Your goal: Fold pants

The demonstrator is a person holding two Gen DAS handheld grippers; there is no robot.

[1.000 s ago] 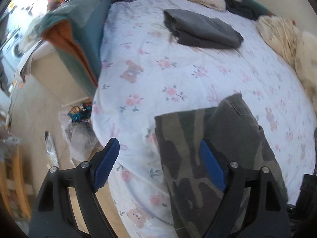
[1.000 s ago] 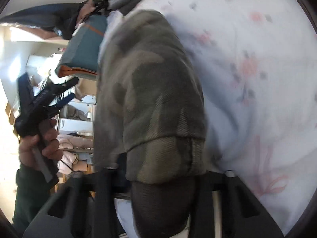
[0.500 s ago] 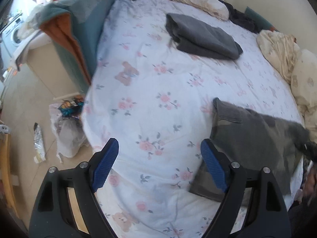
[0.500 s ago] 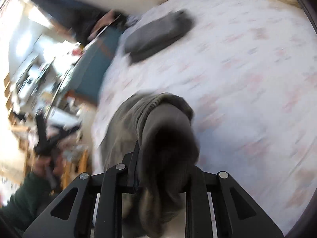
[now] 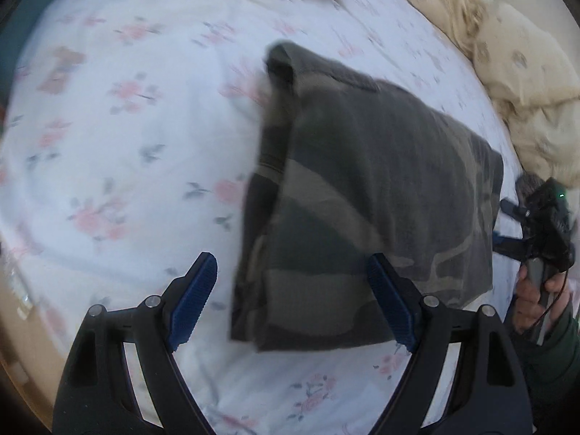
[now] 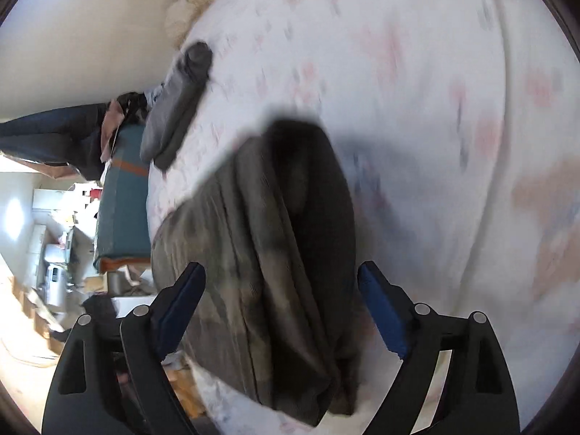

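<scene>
Both tongs stand apart and hold nothing: the left gripper [image 5: 290, 301] hovers over the near edge of the pants [image 5: 366, 195], the right gripper [image 6: 281, 301] at their right end. The pants lie folded on the sheet [image 5: 127, 127], so they look ready for pressing flat. Far behind, a grey garment [image 6: 177, 98] lies apart.

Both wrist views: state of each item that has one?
left hand-held gripper: open, empty, above the bed.
right hand-held gripper: open, fingers apart on either side of the pants; contact unclear.
camo pants: folded over in layers, lying on the floral bed sheet.
grey garment: folded, lying farther up the bed.
cream bedding: crumpled at the bed's edge.
</scene>
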